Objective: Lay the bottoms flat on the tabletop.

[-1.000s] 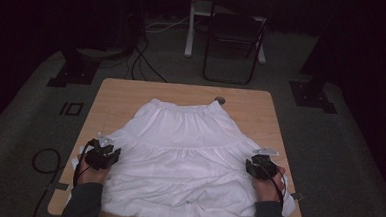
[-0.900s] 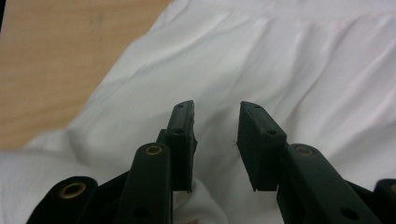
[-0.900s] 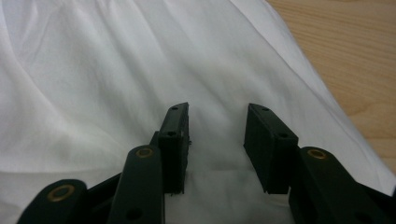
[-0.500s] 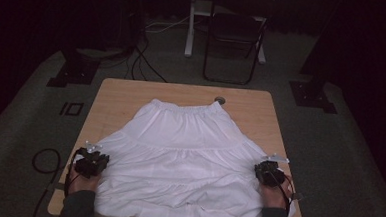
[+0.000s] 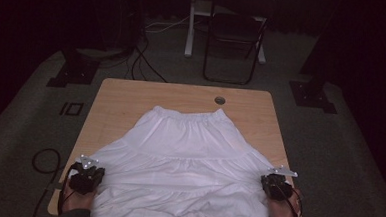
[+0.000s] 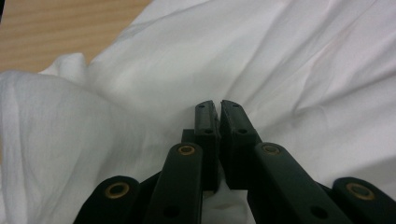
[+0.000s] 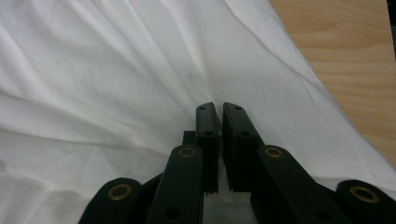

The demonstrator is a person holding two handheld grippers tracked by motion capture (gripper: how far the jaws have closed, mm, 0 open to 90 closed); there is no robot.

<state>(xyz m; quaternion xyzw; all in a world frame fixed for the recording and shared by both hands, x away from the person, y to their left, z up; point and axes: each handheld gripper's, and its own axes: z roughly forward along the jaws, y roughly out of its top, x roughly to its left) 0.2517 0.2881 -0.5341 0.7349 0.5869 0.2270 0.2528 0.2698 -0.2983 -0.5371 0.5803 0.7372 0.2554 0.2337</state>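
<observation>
A white tiered skirt [image 5: 188, 153] lies spread on the wooden table [image 5: 131, 98], waistband at the far side and hem toward me. My left gripper [image 5: 95, 172] sits at the hem's left corner. In the left gripper view its jaws [image 6: 218, 105] have just been closing and now pinch a fold of the skirt [image 6: 303, 60]. My right gripper [image 5: 269, 181] sits at the hem's right corner. In the right gripper view it [image 7: 219, 106] is shut on the skirt [image 7: 93, 70], with white cloth showing between the pads.
Bare wood lies beyond the waistband, with a round cable hole [image 5: 220, 100] near the far edge. A dark folding chair [image 5: 235, 35] stands behind the table. Stand bases [image 5: 73, 69] [image 5: 313, 95] and a looped cable [image 5: 43, 158] rest on the grey floor.
Both hands have slid outward and back toward the table's near edge, and the hem corners have gone with them. The jaws of both grippers have come together on the cloth.
</observation>
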